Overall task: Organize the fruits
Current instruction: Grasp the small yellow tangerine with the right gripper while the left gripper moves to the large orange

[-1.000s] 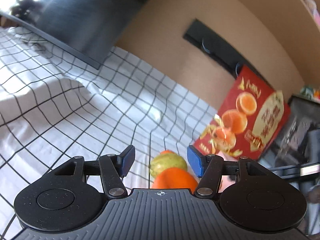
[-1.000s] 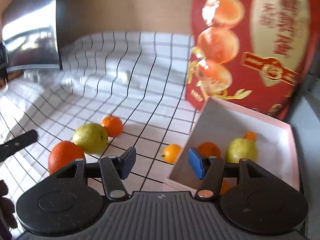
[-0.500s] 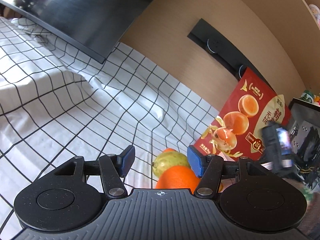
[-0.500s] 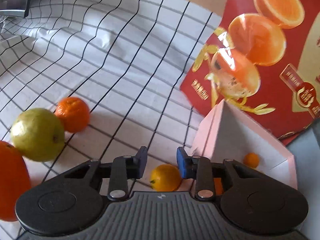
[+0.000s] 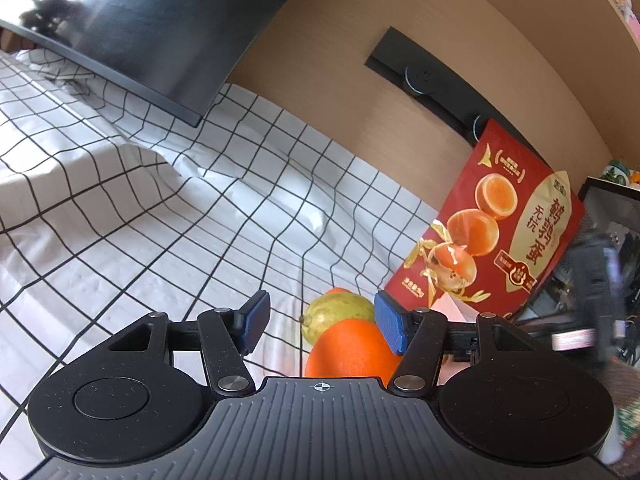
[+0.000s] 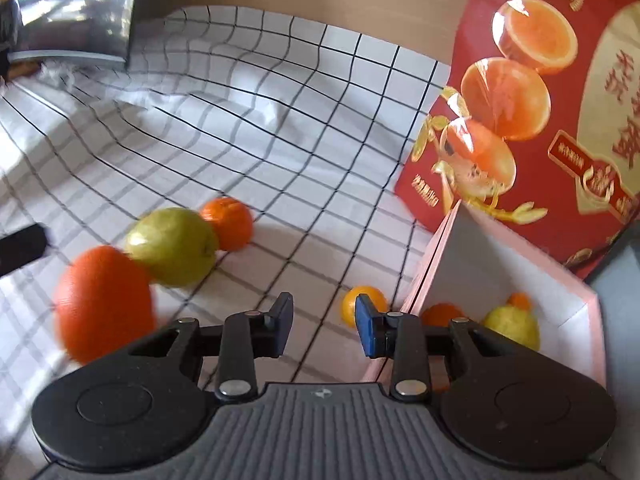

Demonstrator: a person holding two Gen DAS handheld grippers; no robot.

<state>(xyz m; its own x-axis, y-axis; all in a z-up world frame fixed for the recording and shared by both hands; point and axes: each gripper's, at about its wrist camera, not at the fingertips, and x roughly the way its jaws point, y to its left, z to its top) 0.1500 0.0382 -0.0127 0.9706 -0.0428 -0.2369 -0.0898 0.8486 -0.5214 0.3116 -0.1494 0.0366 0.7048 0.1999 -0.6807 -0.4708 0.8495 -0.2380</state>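
Observation:
A large orange (image 6: 104,300), a green-yellow pear (image 6: 172,246) and a small mandarin (image 6: 228,222) lie together on the checked cloth. A small yellow-orange citrus (image 6: 354,302) lies by the pink box (image 6: 440,248), which holds several fruits (image 6: 512,324). My right gripper (image 6: 324,328) is open and empty, left of the small citrus. My left gripper (image 5: 322,326) is open and empty, with the large orange (image 5: 352,348) and the pear (image 5: 338,314) just beyond its fingers.
A red gift box (image 6: 540,100) printed with oranges stands behind the pink box. A dark monitor (image 5: 132,28) stands at the back on the checked tablecloth (image 5: 160,220). A wooden wall (image 5: 360,40) lies behind. Dark equipment (image 5: 600,280) stands at the right.
My right gripper has pulled back and shifted left, and its jaws have widened; the small citrus now sits beside its right finger. The left gripper has barely moved.

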